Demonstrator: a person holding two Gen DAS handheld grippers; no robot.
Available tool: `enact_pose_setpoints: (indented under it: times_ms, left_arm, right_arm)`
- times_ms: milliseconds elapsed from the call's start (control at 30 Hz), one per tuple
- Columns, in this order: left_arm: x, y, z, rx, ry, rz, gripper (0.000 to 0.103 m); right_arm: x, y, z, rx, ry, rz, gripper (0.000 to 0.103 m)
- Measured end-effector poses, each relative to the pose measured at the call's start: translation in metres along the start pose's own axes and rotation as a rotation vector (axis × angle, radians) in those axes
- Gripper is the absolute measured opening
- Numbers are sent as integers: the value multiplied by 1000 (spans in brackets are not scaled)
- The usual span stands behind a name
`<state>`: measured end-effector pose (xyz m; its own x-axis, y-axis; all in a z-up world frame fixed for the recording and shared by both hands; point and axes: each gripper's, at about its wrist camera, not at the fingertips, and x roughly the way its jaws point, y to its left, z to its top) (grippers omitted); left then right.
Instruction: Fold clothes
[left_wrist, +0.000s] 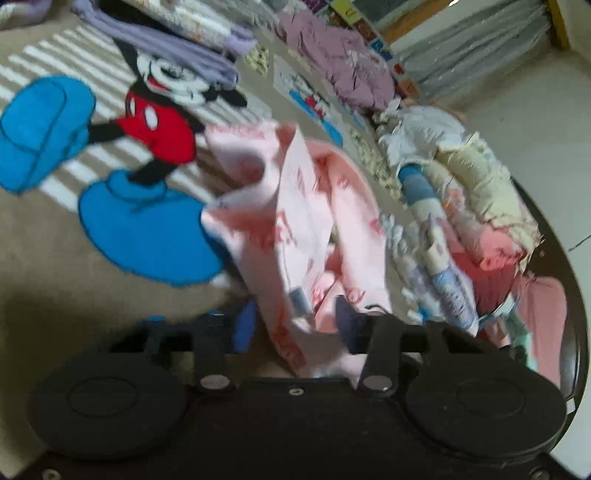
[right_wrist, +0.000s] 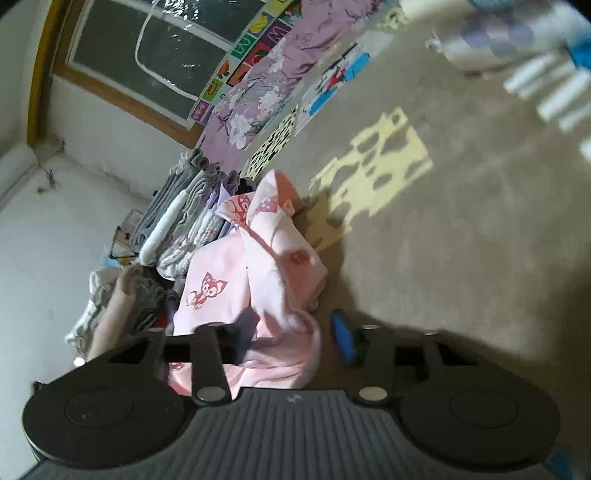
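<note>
**Pink garment hanging between two claws above the rug**

In the left wrist view, far to the left of the left claw (left_wrist: 295, 325), the beige rug (left_wrist: 44, 258) shows a cartoon mouse (left_wrist: 155, 125) with big blue shoes. Beyond the mouse, at the far end of the rug, lies a bundle of lilac cloth (left_wrist: 177, 55). Straight in front of the claw hangs the pink garment (left_wrist: 295, 221) with red prints. Its cloth falls down between the two fingers, which stand somewhat apart; the picture is blurred, so I cannot tell if the claw really pinches it. To the right of the claw there is a pile of clothes (left_wrist: 472, 206) in white, cream, blue and pink, touching the edge of the garment.

In the right wrist view, to the left of the right claw (right_wrist: 291, 339), a stack of folded clothes (right_wrist: 177, 218) in grey and white stands near the wall. The pink garment (right_wrist: 258, 266), here with a small fox print, hangs just ahead of the claw and covers the left finger. The right finger with its blue pad (right_wrist: 343, 339) is free beside the cloth, so here too I cannot tell the grip. To the right is the rug (right_wrist: 461, 240) with a yellow pattern (right_wrist: 373, 170).
</note>
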<state>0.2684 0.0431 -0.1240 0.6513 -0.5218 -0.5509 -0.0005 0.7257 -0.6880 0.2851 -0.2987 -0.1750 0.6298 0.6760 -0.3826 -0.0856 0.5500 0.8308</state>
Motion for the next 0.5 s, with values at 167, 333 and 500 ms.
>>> enact_pose_setpoints:
  times_ms: [167, 333, 500]
  left_arm:
    - [-7, -2, -7, 19, -47, 2, 4]
    - [-43, -13, -17, 60, -134, -48, 3]
    - [-67, -6, -43, 33, -158, -46, 1]
  right_arm:
    - [-7, -8, -11, 61, -14, 49, 18]
    - [-28, -1, -20, 88, -89, 115, 14]
    - [-61, 10, -41, 97, -160, 146, 13]
